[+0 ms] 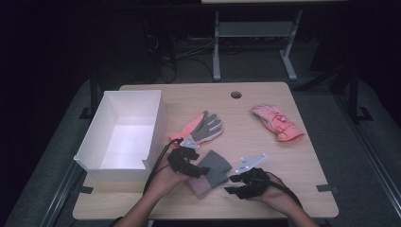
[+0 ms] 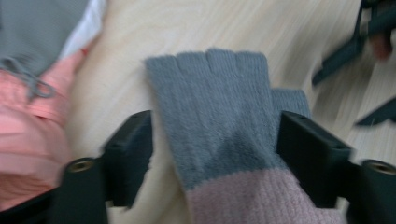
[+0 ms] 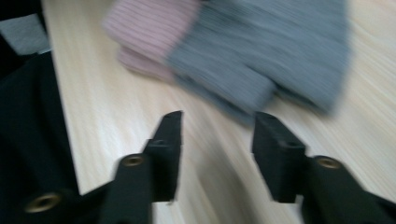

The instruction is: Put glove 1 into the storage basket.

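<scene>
- The right tongs (image 1: 232,184) sit nearest the person, at the front of the surface (image 1: 302,161), just right of the mitten (image 1: 213,171). Their jaws stand apart and empty; in the right gripper view the mitten (image 3: 261,51) lies a little beyond the tips, not between them.
- The mitten is a fingerless knit one, grey with a pink cuff, lying flat near the front edge between the two hands. It looks like a pair stacked, since a second pink cuff shows under the first, but blur makes that uncertain.
- It should handle as light, soft and floppy: no risk of breaking, but it will sag, fold and drag its lower layer if pinched by one edge. The fuzzy knit should grip well, not slip.
- The best hold is probably across the palm near the grey-pink seam, or at the thicker ribbed cuff, pinching both layers together.
- The left tongs (image 1: 189,163) are over the mitten's left part. In the left gripper view the jaws are spread wide with the mitten (image 2: 219,116) between them, one jaw at each side edge, not yet closed on it.
- Farther off lie a grey-and-orange glove (image 1: 204,126), the white box (image 1: 156,120) at the left, and a pink glove (image 1: 278,123) at the far right.
</scene>
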Motion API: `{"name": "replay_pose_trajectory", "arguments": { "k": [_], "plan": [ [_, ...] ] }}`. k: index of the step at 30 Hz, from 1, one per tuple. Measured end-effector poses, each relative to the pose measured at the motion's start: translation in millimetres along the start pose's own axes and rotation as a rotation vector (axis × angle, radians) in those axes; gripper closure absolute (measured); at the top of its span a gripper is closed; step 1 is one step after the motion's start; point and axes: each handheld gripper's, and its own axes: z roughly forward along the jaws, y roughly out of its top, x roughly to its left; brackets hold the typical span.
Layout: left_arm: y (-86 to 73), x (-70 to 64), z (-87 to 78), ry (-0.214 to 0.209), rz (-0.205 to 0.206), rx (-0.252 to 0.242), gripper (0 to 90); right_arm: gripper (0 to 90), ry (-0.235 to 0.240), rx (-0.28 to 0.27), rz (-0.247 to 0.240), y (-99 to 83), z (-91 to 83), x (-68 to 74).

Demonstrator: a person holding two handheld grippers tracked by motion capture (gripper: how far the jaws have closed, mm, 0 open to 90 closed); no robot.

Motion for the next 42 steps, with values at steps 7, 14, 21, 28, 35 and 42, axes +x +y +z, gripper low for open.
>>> {"name": "replay_pose_trajectory", "arguments": {
  "k": [7,14,21,28,35,42],
  "plan": [
    [-0.5,-9.3,14.0,0.001,0.030,0.054,13.3,24.9,-0.085,-0.020,0.088,-20.3,-22.5,-18.9],
    [-5.2,-12.4,27.9,0.026,0.041,0.098,12.6,13.5,-0.166,-0.031,0.138,-43.2,-39.8,-29.0],
    [-6.9,-10.9,30.4,0.018,0.044,0.115,14.4,12.9,-0.209,-0.075,0.179,-44.6,-40.1,-35.2],
    [-5.9,-14.0,28.4,-0.007,0.053,0.111,33.2,12.9,-0.246,-0.107,0.168,-43.8,-42.6,-35.6],
    [-3.2,-10.9,26.7,-0.100,0.027,0.127,60.7,12.9,-0.270,-0.112,0.164,-44.8,-41.3,-37.0],
    [1.5,-7.8,18.9,-0.140,0.005,0.135,63.8,12.9,-0.277,-0.118,0.172,-45.4,-40.6,-37.2]
  ]
}}
